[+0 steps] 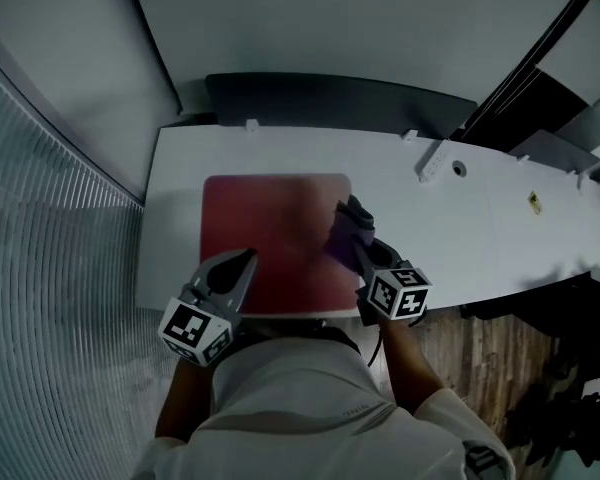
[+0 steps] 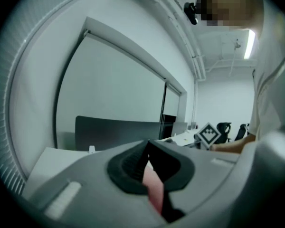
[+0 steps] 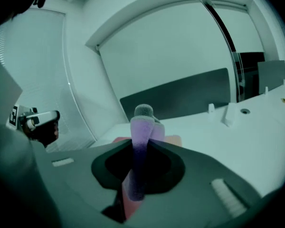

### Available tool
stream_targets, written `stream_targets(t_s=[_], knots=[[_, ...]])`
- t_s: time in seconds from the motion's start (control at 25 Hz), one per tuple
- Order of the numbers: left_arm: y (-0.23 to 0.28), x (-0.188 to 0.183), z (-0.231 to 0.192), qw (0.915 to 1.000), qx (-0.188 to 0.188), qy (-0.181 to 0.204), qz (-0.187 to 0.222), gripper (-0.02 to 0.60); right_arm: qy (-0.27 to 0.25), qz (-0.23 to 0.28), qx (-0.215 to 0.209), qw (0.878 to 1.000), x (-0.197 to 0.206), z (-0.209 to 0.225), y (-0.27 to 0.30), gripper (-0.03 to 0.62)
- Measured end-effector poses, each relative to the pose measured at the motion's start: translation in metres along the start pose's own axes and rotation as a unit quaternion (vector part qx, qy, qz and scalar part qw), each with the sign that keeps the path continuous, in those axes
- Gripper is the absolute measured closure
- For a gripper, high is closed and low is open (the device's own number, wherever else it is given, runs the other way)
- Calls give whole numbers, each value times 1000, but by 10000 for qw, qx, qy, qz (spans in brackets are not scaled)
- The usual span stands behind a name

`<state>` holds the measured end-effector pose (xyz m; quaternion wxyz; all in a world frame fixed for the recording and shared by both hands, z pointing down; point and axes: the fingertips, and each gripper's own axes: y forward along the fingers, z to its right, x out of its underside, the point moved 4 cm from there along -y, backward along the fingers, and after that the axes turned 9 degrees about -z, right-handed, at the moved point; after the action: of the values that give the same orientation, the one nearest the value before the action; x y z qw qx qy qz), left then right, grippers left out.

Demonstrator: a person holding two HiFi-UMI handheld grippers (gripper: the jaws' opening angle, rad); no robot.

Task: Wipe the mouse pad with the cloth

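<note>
Wiping under way at the pad's edge

The right gripper (image 3: 142, 146) has its jaws clamped on the purple cloth (image 3: 143, 122), which rests at the red pad's (image 1: 270, 238) 3 o'clock edge. The left gripper's (image 2: 147, 145) jaws are together on nothing, over the pad's 7 o'clock corner. No dirt shows; I judge the stretch toward 9 o'clock remains.

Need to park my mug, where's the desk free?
Bare: the desk right of the pad, past the cloth; also the strip behind the pad. Crowded: the pad's near edge, where the left gripper and right gripper sit.
</note>
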<state>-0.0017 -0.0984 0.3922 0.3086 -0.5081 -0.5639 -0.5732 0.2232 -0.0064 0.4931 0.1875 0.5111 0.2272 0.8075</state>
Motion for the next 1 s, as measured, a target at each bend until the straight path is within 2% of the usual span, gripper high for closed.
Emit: stream_targets(t_s=[0.24,0.48,0.68,1.0], knots=[[-42,-19,-26,9977,-612,53,282,578,-692,682,-748,9925,-63,-82,-4,546],[-78,-29,-49,9932,-1055,82,481,578,-1154,979,-904,9843,-92,-124,-6,546],[-83,-31,-56,9933,-1039,57,502,578,-1219,962,-919,9836,-90,-130,2,546],[-82,-29,-57,9950,-916,83,396,578,-1036,899,-1102,9844,-90,-136,6,546]])
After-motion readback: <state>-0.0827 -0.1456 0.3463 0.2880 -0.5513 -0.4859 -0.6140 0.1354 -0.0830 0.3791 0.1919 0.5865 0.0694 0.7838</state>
